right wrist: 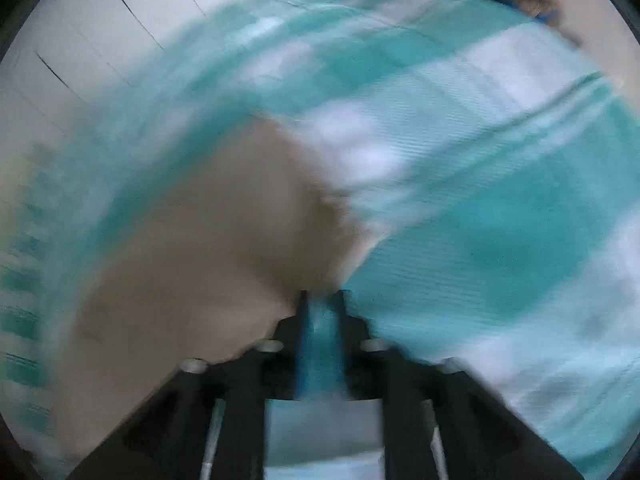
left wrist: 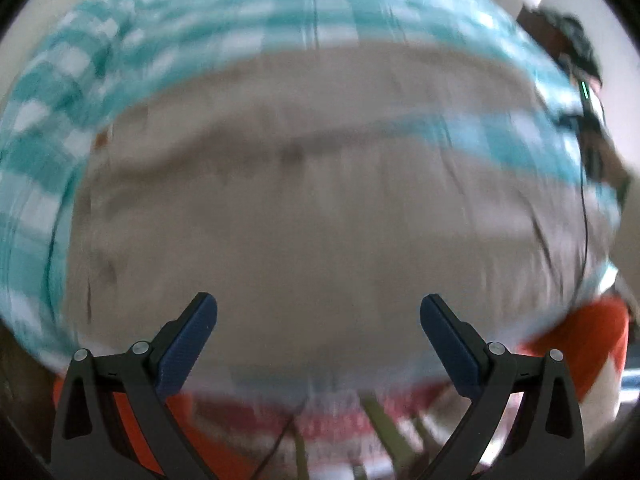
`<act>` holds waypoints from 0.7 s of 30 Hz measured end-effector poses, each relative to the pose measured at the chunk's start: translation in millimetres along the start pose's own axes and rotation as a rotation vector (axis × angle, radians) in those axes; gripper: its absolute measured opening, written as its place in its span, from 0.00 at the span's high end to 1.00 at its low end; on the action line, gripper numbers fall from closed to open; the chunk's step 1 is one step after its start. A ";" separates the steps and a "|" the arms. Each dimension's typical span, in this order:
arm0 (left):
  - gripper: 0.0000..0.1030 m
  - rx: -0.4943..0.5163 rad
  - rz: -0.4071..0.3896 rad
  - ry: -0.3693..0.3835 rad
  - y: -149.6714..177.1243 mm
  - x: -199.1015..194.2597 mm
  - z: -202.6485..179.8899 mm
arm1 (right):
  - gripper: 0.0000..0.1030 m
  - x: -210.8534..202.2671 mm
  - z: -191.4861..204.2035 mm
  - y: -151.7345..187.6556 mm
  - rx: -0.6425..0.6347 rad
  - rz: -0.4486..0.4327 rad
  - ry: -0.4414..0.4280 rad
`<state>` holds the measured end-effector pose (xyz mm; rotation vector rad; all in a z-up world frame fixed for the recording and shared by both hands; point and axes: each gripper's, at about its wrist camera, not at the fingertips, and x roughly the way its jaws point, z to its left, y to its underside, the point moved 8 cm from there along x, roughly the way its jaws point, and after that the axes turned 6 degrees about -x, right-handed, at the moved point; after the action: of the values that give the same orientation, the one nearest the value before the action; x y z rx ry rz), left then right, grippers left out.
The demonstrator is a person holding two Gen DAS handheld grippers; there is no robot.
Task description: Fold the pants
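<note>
Between the narrowed jaws of the right gripper [right wrist: 322, 294]: teal cloth; whether it is pinched, or any trouser fabric with it, cannot be told. Left gripper [left wrist: 319, 308]: jaws wide apart, empty, hovering above the pale beige fabric pants [left wrist: 320, 200], which lie spread on the teal-and-white checked cloth [left wrist: 60, 120]. Step, by judgement: between folds, regrasping. Next: both grippers must seize a trouser edge.
</note>
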<state>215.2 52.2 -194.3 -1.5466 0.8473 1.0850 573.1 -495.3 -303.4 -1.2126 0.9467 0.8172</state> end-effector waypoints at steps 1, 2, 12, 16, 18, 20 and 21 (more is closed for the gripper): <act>0.01 0.003 -0.047 -0.003 -21.0 3.4 3.6 | 0.78 -6.8 -11.3 3.3 -0.026 -0.019 0.069; 0.01 0.005 -0.098 -0.018 -45.7 9.7 7.7 | 0.74 -16.2 -17.2 4.9 -0.044 -0.047 0.113; 0.04 -0.006 -0.133 -0.223 -130.2 178.9 54.1 | 0.49 -65.6 187.3 42.6 -0.367 -0.057 -0.207; 0.04 -0.013 -0.139 -0.159 -113.9 123.9 61.7 | 0.48 -65.1 312.8 85.4 -0.532 0.059 -0.400; 0.00 -0.018 -0.158 -0.111 -93.8 98.6 67.4 | 0.48 -67.6 378.0 115.8 -0.652 0.105 -0.478; 0.00 -0.006 -0.172 -0.128 -71.8 98.3 78.9 | 0.48 -71.0 452.4 146.4 -0.858 0.104 -0.510; 0.01 -0.007 -0.180 -0.159 -60.4 106.9 88.0 | 0.48 -69.2 476.7 153.3 -0.942 0.081 -0.503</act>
<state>287.9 152.6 -280.6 -1.4893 0.5856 1.0644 480.0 -0.5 -257.8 -1.6308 0.1585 1.6383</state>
